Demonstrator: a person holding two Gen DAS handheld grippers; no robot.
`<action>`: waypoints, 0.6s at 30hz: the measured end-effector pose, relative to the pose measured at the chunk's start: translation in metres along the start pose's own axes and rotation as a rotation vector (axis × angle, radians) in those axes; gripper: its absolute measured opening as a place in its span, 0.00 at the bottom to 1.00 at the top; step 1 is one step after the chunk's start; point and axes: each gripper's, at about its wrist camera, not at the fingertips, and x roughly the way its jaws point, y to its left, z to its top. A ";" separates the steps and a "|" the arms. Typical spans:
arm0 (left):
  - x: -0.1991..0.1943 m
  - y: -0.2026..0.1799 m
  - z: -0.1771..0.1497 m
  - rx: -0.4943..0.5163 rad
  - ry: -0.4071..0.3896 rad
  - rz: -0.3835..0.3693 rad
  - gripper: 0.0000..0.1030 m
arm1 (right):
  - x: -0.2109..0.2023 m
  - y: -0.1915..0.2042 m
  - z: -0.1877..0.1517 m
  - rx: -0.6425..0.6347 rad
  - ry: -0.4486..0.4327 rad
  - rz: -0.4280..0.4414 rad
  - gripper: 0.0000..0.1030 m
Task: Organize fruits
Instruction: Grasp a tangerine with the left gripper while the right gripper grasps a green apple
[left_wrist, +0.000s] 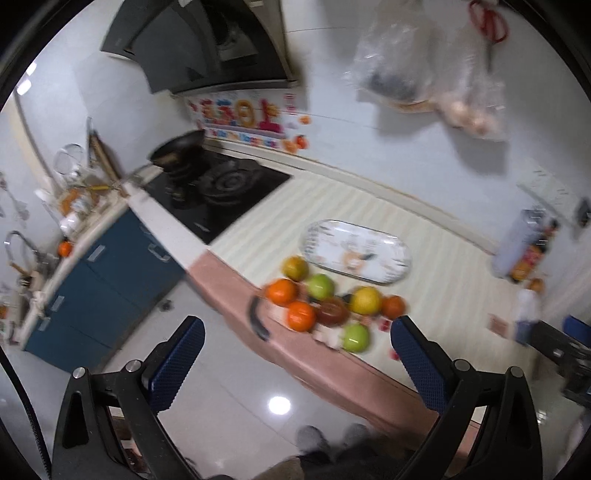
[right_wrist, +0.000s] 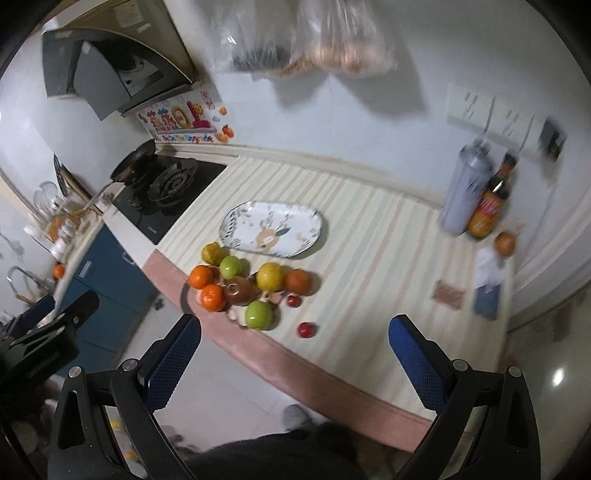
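A pile of fruit (right_wrist: 243, 288) lies near the counter's front edge: oranges (right_wrist: 201, 277), green apples (right_wrist: 259, 314), yellow citrus (right_wrist: 270, 277), a brown-red fruit (right_wrist: 240, 291) and small red fruits (right_wrist: 306, 329). The pile also shows in the left wrist view (left_wrist: 328, 306). A white patterned oval plate (right_wrist: 273, 229) sits empty just behind it, also seen in the left wrist view (left_wrist: 354, 251). My left gripper (left_wrist: 295, 332) is open and empty, held above and in front of the pile. My right gripper (right_wrist: 295, 328) is open and empty, in front of the counter edge.
A gas stove (right_wrist: 166, 192) with a pan (right_wrist: 135, 158) is at the left. A grey can (right_wrist: 465, 192), a sauce bottle (right_wrist: 489, 206), an onion (right_wrist: 505, 242) and packets (right_wrist: 487, 288) stand at the right. Plastic bags (right_wrist: 332, 37) hang on the wall. The striped mat (right_wrist: 369, 258) covers the counter.
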 end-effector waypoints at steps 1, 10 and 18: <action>0.012 0.002 0.001 0.001 -0.006 0.041 1.00 | 0.015 -0.003 0.001 0.011 0.027 0.025 1.00; 0.138 0.042 -0.004 -0.003 0.184 0.193 0.99 | 0.174 -0.005 -0.014 0.055 0.265 0.117 0.99; 0.268 0.077 0.009 -0.069 0.461 0.007 0.90 | 0.306 0.016 -0.034 0.132 0.421 0.052 0.86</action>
